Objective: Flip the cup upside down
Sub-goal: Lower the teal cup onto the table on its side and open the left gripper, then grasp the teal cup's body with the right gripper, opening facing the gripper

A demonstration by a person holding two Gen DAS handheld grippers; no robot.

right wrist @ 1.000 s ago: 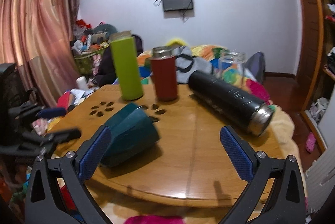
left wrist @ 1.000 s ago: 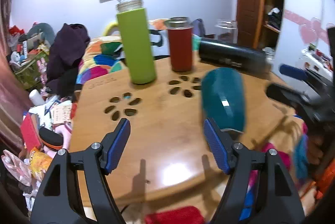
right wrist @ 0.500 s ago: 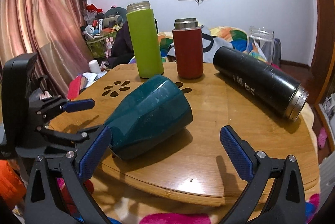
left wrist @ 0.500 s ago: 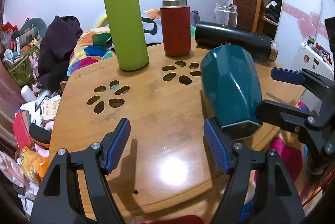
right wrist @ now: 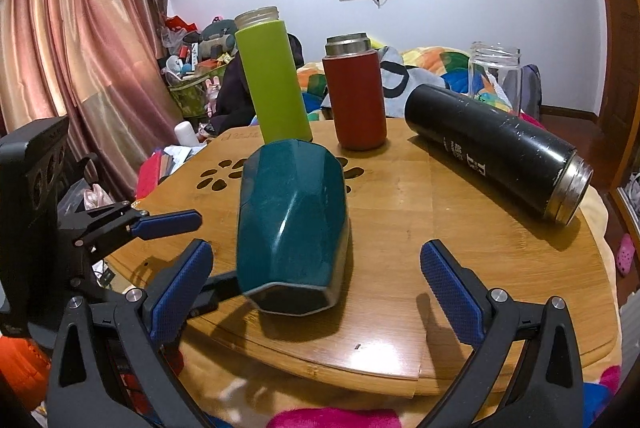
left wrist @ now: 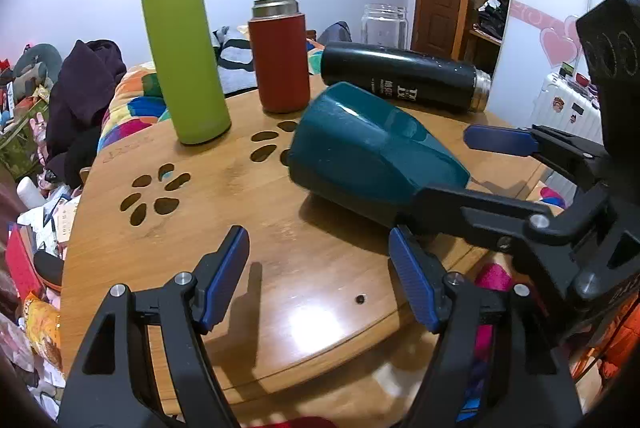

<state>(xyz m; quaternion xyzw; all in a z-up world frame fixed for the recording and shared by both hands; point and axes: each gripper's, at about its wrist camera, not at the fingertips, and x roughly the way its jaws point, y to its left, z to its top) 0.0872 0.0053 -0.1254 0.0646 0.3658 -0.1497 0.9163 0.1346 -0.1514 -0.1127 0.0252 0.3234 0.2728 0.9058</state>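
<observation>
A dark teal faceted cup point(left wrist: 372, 163) lies on its side on the round wooden table point(left wrist: 192, 228). In the right wrist view the cup point(right wrist: 292, 224) points its narrow base toward me. My right gripper point(right wrist: 316, 280) is open, its blue pads either side of the cup's base end, not touching. It shows in the left wrist view point(left wrist: 460, 167) straddling that end. My left gripper point(left wrist: 320, 276) is open and empty over the table's near part, left of the cup; it also shows in the right wrist view point(right wrist: 188, 248).
A green bottle point(left wrist: 184, 59) and a red flask point(left wrist: 282, 55) stand at the table's back. A black flask point(left wrist: 404, 75) lies on its side behind the cup. A glass jar point(right wrist: 494, 75) stands beyond. Clutter lies on the floor at left.
Both grippers have moved closer to the cup. The right gripper has swung round behind the cup's base end, so the cup now lies between its open fingers.
</observation>
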